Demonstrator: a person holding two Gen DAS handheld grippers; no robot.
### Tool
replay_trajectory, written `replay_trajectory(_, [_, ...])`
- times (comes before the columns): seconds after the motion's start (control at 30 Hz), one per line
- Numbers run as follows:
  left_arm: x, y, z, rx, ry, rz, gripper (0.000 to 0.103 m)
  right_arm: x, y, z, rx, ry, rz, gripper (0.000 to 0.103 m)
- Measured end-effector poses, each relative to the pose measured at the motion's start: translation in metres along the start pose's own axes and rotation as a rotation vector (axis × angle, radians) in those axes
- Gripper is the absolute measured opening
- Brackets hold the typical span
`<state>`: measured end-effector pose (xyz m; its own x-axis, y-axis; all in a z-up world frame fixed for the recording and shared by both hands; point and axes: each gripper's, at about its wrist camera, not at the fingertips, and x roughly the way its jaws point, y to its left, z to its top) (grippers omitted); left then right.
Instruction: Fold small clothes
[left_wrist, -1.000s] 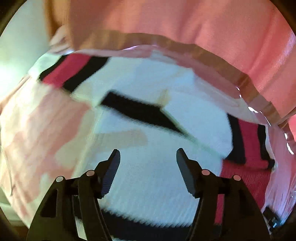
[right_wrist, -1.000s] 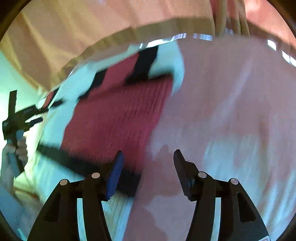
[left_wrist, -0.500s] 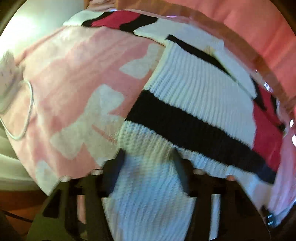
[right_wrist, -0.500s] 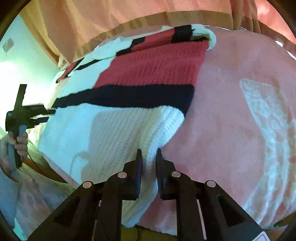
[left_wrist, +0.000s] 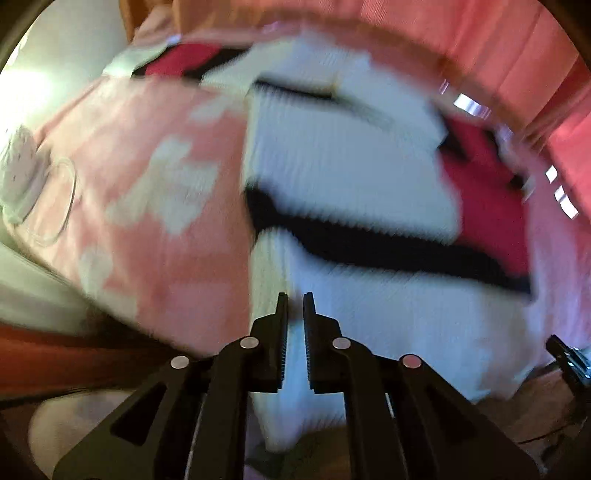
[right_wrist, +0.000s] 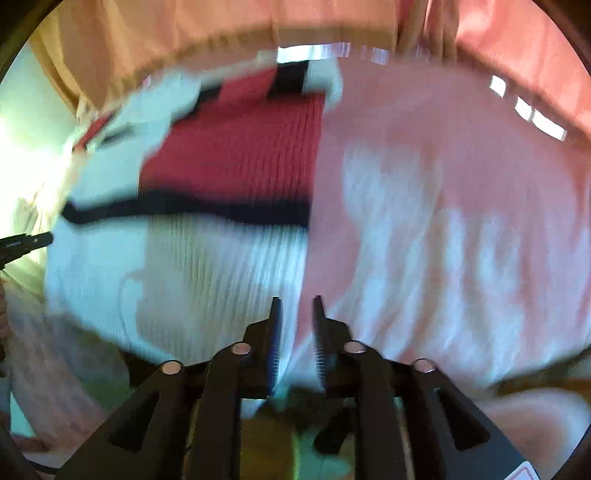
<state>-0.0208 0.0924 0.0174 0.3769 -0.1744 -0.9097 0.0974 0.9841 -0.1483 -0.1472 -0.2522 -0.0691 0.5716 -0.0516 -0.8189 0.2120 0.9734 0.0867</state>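
Observation:
A knit sweater with white, black and red stripes lies spread on a pink blanket with white patches. My left gripper is shut on the sweater's white hem near its left corner. In the right wrist view the sweater fills the left half and the blanket the right. My right gripper sits at the hem's right corner. Its jaws are opening, the knit edge lies between them, and the pads look clear of it. The left gripper's tip shows at the far left. Both views are blurred by motion.
Pink and orange curtains hang behind the bed's far edge. A white power strip with a looped cable lies at the blanket's left edge. The bed's near edge and a brown floor show below the left gripper.
Both grippers came back from the sweater's far part to its near hem. The left closed on the hem. The right closed on the hem's corner, then widened again.

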Motion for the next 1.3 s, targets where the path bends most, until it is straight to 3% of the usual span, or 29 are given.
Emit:
replay_trajectory(0.03, [-0.007,-0.008,0.015,0.009,-0.029,-0.034,0.014,-0.006,-0.004,0.019,0.002,-0.048,0.007,0.046])
replay_trajectory(0.07, [-0.012,-0.022,0.039,0.029,-0.065,-0.072,0.028,-0.009,-0.006,0.038,-0.001,-0.096,0.018,0.054])
replay_trajectory(0.13, [-0.009,-0.043,0.072,0.062,-0.132,-0.092,0.05,0.002,-0.007,0.085,-0.033,-0.16,-0.016,0.054])
replay_trajectory(0.17, [-0.005,-0.053,0.089,0.078,-0.175,-0.08,0.056,0.012,-0.008,0.104,-0.043,-0.168,-0.026,0.054])
replay_trajectory(0.23, [0.023,-0.072,0.132,0.096,-0.221,-0.049,0.059,0.041,-0.013,0.147,-0.023,-0.186,-0.006,0.054])
replay_trajectory(0.37, [0.104,-0.069,0.191,0.016,-0.124,0.006,0.058,0.082,-0.021,0.198,0.037,-0.177,-0.014,0.053])
replay_trajectory(0.47, [0.16,-0.046,0.209,-0.064,-0.011,-0.007,0.057,0.113,-0.025,0.223,0.057,-0.184,-0.041,0.065])
replay_trajectory(0.5, [0.165,-0.041,0.211,-0.065,-0.044,-0.014,0.058,0.128,-0.027,0.233,0.056,-0.175,-0.04,0.067])
replay_trajectory(0.53, [0.165,-0.044,0.212,-0.04,-0.067,-0.007,0.053,0.141,-0.027,0.239,0.059,-0.162,-0.039,0.067])
replay_trajectory(0.6, [0.166,-0.057,0.213,0.05,-0.083,-0.005,0.032,0.161,-0.031,0.248,0.072,-0.149,-0.036,0.067])
replay_trajectory(0.63, [0.166,-0.063,0.214,0.085,-0.092,-0.028,0.016,0.17,-0.031,0.252,0.076,-0.146,-0.029,0.067])
replay_trajectory(0.67, [0.165,-0.066,0.215,0.101,-0.098,-0.045,0.012,0.178,-0.029,0.255,0.076,-0.146,-0.022,0.063])
replay_trajectory(0.7, [0.164,-0.07,0.214,0.106,-0.116,-0.051,0.011,0.188,-0.027,0.258,0.068,-0.147,-0.002,0.021])
replay_trajectory(0.77, [0.157,-0.077,0.215,0.144,-0.162,-0.055,0.01,0.187,-0.025,0.262,0.081,-0.178,-0.015,0.011])
replay_trajectory(0.8, [0.146,-0.082,0.217,0.167,-0.22,-0.048,0.01,0.171,-0.026,0.263,0.115,-0.256,0.011,0.011])
replay_trajectory(0.9, [0.126,-0.083,0.223,0.151,-0.311,-0.038,0.01,0.145,-0.022,0.266,0.113,-0.361,0.0,0.009])
replay_trajectory(0.97, [0.13,-0.073,0.228,0.123,-0.35,0.019,0.011,0.157,-0.021,0.265,0.065,-0.327,-0.058,0.015])
replay_trajectory(1.03, [0.153,-0.062,0.233,0.104,-0.284,0.055,0.011,0.193,-0.031,0.261,0.072,-0.173,-0.113,0.019])
replay_trajectory(1.1, [0.182,-0.047,0.231,0.038,-0.181,0.061,0.011,0.183,-0.035,0.256,0.118,-0.215,-0.097,0.031])
replay_trajectory(1.23, [0.169,-0.048,0.227,0.056,-0.208,0.045,0.014,0.144,-0.017,0.253,0.089,-0.263,0.01,0.032])
replay_trajectory(1.3, [0.166,-0.05,0.225,0.068,-0.204,0.048,0.015,0.146,-0.002,0.246,0.02,-0.217,0.04,0.03])
